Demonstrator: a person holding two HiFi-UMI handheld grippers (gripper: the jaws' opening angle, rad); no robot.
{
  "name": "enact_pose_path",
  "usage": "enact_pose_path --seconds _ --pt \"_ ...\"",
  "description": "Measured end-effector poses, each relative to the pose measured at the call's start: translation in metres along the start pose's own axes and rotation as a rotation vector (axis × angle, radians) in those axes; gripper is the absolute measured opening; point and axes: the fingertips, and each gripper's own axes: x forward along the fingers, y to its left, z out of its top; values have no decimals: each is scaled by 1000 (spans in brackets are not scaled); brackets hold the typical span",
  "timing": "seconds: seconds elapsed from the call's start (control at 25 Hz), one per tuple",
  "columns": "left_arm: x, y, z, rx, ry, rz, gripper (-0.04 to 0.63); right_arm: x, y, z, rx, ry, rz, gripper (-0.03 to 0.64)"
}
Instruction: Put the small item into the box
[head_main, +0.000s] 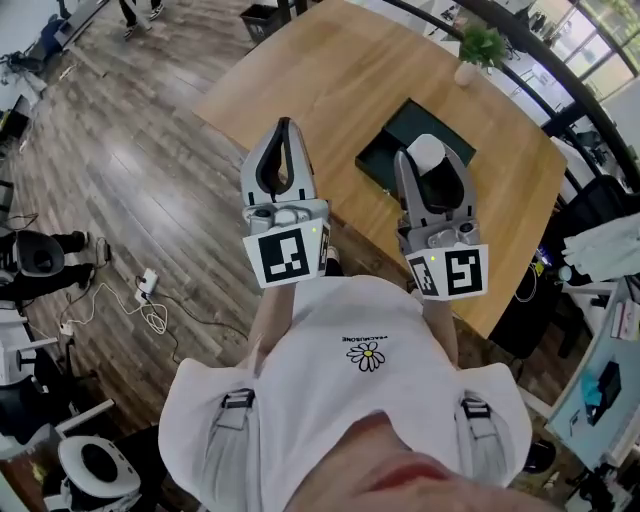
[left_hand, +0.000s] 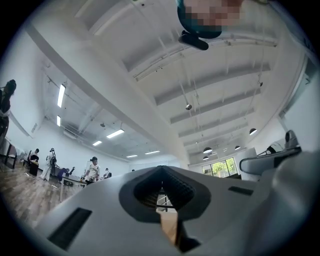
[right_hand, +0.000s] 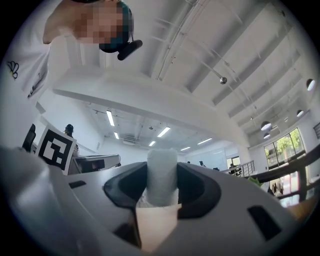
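1 of 2 steps looks done: the right claw (head_main: 432, 168) is clamped on the small white item (head_main: 427, 150), held up in the air roughly over the dark box (head_main: 393, 138) on the bench (head_main: 330, 80). Lowering it in and letting go is what's left, I'd say. The left claw (head_main: 284, 126) is closed with nothing in it. Only the head view shows the box. Both gripper views just face the ceiling, though the right one shows the item (right_hand: 161, 172) pinched.

Head view looks steeply down on the wooden table (head_main: 330, 70); both gripper views face upward, sharing the ceiling (left_hand: 210, 75)
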Motion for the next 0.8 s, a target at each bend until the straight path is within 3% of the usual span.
enact_pose_path --seconds 0.32,0.48,0.8 --pt "72 39 -21 -39 19 -23 15 86 -8 -12 -21 17 7 178" --pt "84 35 -39 -56 53 -19 15 94 -23 -21 -16 35 5 178" --pt "90 31 -41 -54 40 3 15 98 -34 -29 15 22 16 178"
